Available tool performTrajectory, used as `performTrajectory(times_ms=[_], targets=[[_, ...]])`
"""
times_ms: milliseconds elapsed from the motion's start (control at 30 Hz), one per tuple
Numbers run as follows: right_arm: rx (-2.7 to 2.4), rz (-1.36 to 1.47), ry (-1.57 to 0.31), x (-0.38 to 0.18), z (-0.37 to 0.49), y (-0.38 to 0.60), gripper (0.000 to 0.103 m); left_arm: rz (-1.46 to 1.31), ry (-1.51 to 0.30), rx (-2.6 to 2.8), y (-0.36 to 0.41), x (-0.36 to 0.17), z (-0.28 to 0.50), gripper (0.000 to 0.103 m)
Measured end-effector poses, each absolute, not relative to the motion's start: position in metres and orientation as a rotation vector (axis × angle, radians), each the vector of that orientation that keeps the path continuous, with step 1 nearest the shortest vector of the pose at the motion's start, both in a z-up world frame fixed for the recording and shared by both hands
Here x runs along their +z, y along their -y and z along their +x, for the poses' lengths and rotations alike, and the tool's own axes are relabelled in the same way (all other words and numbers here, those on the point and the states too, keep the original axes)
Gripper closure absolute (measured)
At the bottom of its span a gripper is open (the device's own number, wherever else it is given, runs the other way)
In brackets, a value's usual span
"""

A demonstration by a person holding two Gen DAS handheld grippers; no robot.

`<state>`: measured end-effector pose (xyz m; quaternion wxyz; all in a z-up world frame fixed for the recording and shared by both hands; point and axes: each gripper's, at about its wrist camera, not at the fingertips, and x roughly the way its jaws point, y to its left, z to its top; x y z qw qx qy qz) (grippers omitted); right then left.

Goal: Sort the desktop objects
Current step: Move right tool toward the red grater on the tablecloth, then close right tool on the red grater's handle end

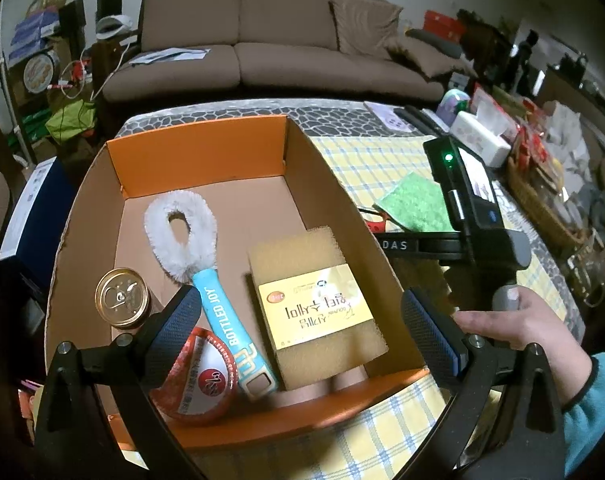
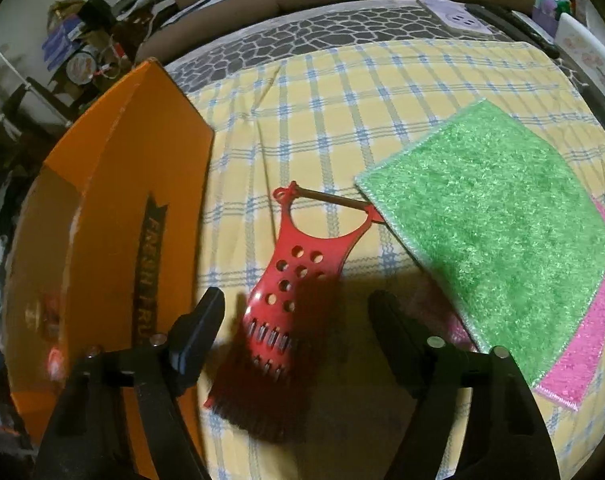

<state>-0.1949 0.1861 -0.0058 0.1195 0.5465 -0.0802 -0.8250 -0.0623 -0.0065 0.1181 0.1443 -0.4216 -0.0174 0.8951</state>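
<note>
Right gripper (image 2: 296, 330) spread, pinching nothing; flat red plastic grater-peeler (image 2: 298, 284) lies on yellow plaid tablecloth (image 2: 322, 92) between its fingers, untouched, just right of orange cardboard box (image 2: 114, 208), green fuzzy cloth (image 2: 486, 232) beside. Left gripper (image 1: 302, 332) spread, empty, above box.

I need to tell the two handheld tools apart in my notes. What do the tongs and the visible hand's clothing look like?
The left tongs are black with angular arms, silver screws and blue-edged, cross-hatched pads. The right tongs are black too, with silver screws. The right hand wears a teal sleeve with a dark cuff, around a black handle marked with white letters.
</note>
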Motion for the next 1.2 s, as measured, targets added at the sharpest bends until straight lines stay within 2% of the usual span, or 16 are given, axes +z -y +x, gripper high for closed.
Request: performTrajectory(times_ms=[233,300,467,600,667,700,733,900,967,1000,1033,1200], targets=[[-2.463,1.594,0.069,-0.009,-0.193,-0.176,0.030,-1.210,0.049,2.572,0.005,0.119,-0.063,0.003],[-2.461,1.564,-0.003,-0.008,-0.189,-0.171,0.052,-1.210,0.051,2.565,0.002,0.119,-0.063,0.003],[-2.438,1.544,-0.022,-0.005,-0.186,-0.172,0.055,-1.210,0.060,2.532,-0.004,0.117,-0.061,0.003],[-2.422,1.519,0.059,0.004,-0.186,-0.183,0.058,-1.199,0.077,2.501,-0.008,0.118,-0.061,0.003],[-2.419,1.496,0.119,0.014,-0.185,-0.192,0.090,-1.187,0.086,2.483,-0.010,0.119,-0.060,0.003],[-2.417,1.492,0.135,0.019,-0.184,-0.196,0.099,-1.181,0.091,2.475,-0.013,0.119,-0.059,0.003],[-2.410,1.474,0.174,0.025,-0.183,-0.202,0.096,-1.174,0.094,2.466,-0.015,0.119,-0.058,0.003],[-2.400,1.464,0.205,0.041,-0.176,-0.212,0.093,-1.180,0.078,2.440,-0.029,0.115,-0.059,0.003],[-2.393,1.500,0.215,0.036,-0.176,-0.216,0.076,-1.188,0.086,2.428,-0.032,0.113,-0.059,0.003],[-2.391,1.514,0.206,0.033,-0.175,-0.216,0.062,-1.190,0.091,2.426,-0.032,0.113,-0.059,0.003],[-2.391,1.526,0.187,0.030,-0.175,-0.215,0.056,-1.193,0.095,2.425,-0.032,0.113,-0.060,0.003],[-2.353,1.558,0.091,0.013,-0.174,-0.195,0.049,-1.203,0.126,2.438,-0.024,0.113,-0.064,0.003]])
